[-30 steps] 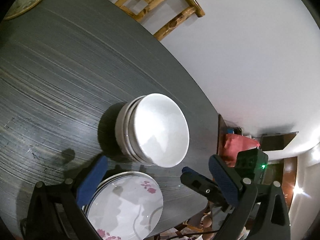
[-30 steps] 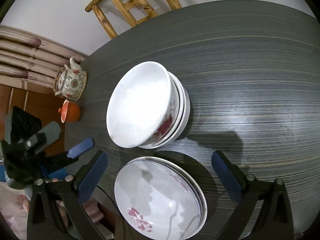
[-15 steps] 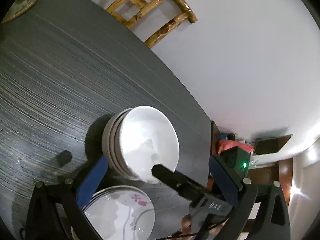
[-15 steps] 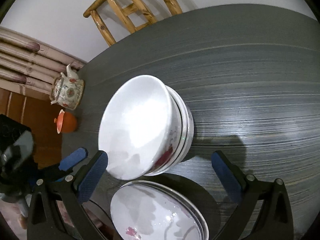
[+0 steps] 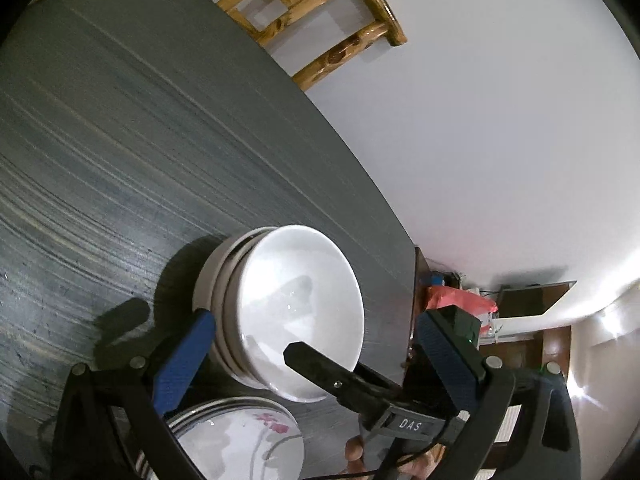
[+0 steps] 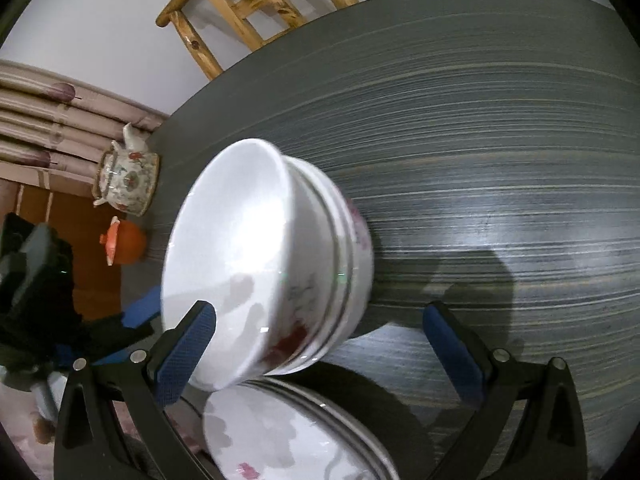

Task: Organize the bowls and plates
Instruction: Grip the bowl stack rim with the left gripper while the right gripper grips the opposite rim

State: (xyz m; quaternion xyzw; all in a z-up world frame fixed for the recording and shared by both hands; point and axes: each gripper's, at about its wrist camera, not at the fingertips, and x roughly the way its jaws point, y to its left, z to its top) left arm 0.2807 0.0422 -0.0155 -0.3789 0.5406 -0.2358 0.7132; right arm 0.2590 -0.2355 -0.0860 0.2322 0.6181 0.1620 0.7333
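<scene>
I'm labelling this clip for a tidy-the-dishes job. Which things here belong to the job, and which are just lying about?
Part of the job:
- stack of bowls, nested, on the dark table
- stack of plates, in front of the bowls
- right hand-held gripper, open around the bowls
- left hand-held gripper, open

Just lying about:
- patterned teapot
- orange pot
- wooden chair

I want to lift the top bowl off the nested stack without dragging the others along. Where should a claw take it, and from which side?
Grip the top bowl by its thin rim, one finger inside and one outside. Its rim stands proud of the bowl stack below, giving clearance. I would come from the near side, above the plates, where the open right claw already straddles that edge.
</scene>
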